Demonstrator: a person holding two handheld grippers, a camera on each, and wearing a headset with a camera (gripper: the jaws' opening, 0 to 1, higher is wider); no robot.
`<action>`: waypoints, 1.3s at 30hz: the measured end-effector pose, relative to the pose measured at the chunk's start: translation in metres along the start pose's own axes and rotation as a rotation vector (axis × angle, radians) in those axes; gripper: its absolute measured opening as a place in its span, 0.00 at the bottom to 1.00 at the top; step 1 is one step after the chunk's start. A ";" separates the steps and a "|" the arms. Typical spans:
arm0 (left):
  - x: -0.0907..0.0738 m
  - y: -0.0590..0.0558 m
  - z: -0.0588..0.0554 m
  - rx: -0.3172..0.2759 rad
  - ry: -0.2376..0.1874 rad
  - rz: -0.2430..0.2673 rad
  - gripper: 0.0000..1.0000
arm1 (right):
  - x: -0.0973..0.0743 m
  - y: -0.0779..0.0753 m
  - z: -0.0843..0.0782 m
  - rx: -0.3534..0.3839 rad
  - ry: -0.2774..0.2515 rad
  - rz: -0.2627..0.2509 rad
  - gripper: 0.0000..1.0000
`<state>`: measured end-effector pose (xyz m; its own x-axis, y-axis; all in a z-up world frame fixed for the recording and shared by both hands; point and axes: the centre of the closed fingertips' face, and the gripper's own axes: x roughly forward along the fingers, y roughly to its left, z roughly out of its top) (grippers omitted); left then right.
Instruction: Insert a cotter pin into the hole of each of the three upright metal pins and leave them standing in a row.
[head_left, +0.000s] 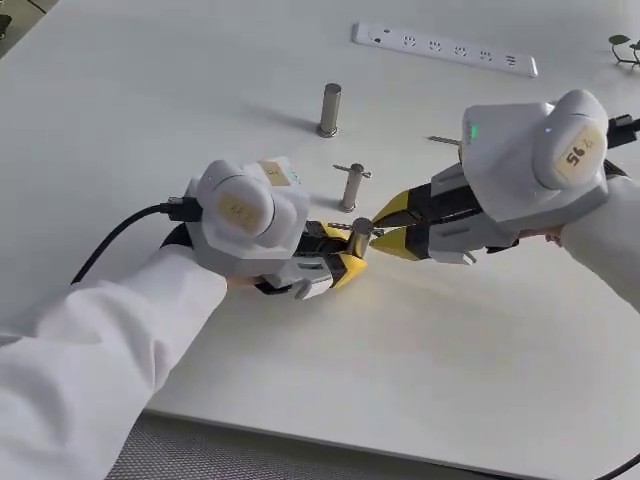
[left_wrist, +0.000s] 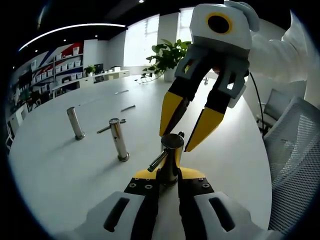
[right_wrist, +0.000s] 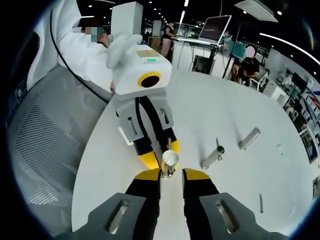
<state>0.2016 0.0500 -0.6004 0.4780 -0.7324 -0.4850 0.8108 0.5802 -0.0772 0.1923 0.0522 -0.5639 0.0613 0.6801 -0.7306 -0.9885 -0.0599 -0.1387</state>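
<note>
Three upright metal pins stand in a row on the white table. My left gripper is shut on the lower part of the nearest pin. A cotter pin sticks out of this pin's side. My right gripper faces it, its yellow jaws apart on either side of the pin's top. The middle pin carries a cotter pin through it. The far pin stands bare.
A loose cotter pin lies on the table right of the row. A white power strip sits at the far edge. A black cable trails from my left gripper. The table's front edge is close to me.
</note>
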 end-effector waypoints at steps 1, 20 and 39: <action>0.000 0.000 0.000 0.002 0.003 0.003 0.12 | 0.000 0.000 0.000 0.001 0.001 -0.001 0.12; -0.060 -0.001 0.007 -0.035 0.021 -0.061 0.83 | -0.005 0.002 0.003 0.140 -0.080 -0.025 0.30; -0.103 -0.004 0.000 -0.127 -0.031 -0.039 0.99 | 0.012 0.004 0.008 0.133 -0.070 0.024 0.28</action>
<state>0.1493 0.1233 -0.5498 0.4589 -0.7646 -0.4526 0.7805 0.5903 -0.2059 0.1877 0.0659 -0.5678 0.0319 0.7293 -0.6834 -0.9995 0.0171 -0.0284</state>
